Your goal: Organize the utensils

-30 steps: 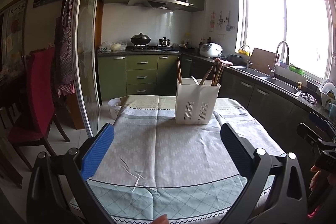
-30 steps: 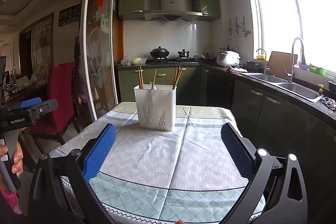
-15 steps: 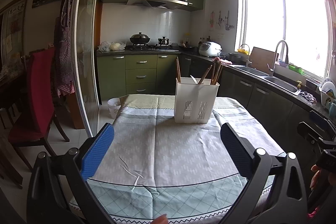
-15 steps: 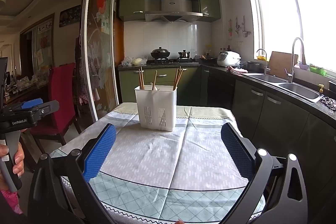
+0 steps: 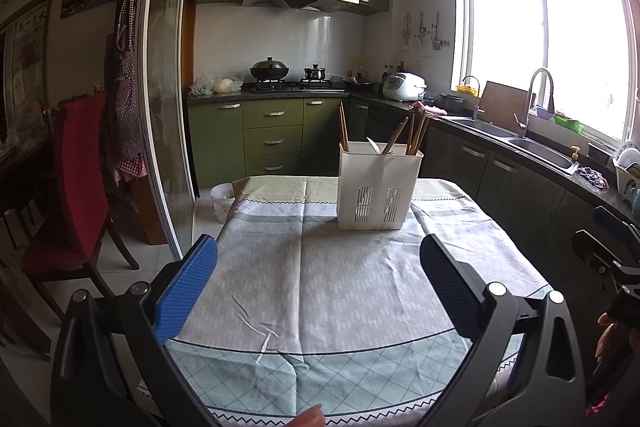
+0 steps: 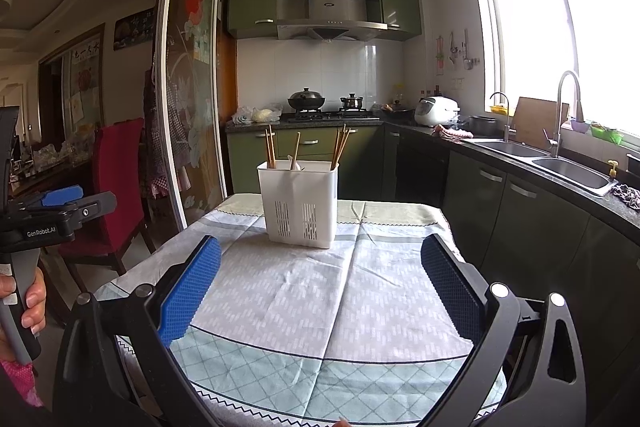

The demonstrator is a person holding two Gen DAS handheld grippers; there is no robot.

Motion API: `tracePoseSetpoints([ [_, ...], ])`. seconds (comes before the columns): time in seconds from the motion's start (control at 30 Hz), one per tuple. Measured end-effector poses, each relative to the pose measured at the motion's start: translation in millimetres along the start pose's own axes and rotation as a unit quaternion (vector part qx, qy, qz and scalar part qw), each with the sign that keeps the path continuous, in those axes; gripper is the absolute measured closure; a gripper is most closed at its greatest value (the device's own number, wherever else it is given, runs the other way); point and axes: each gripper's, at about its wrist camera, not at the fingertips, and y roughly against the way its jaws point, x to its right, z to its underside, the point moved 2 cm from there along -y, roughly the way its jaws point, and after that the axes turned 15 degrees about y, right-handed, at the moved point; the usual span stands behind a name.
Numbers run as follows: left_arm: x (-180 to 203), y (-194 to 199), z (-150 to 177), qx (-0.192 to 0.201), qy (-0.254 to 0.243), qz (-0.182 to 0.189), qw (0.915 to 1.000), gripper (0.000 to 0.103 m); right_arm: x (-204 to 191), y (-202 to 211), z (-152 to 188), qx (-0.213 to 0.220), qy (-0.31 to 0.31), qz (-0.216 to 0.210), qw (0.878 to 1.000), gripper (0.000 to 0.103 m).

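A white slotted utensil holder stands upright toward the far end of the cloth-covered table; it also shows in the right wrist view. Wooden chopsticks and a white spoon stick out of its top; the chopsticks show in the right wrist view too. My left gripper is open and empty, hovering over the near part of the table. My right gripper is open and empty, also short of the holder. Each gripper shows at the edge of the other's view.
A red chair stands left of the table by a sliding glass door. A green kitchen counter with a double sink runs along the right. A stove with pots is at the back.
Both grippers have drifted very slightly; the holder sits a touch nearer in both views. Nothing was gripped or released.
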Motion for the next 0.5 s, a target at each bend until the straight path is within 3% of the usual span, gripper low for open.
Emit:
tracePoseSetpoints([
  [0.5,0.7,-0.9,-1.0,0.0,0.0,-0.002,1.0,0.007,-0.6,0.3,-0.1,0.0,-0.001,0.0,1.0,0.004],
])
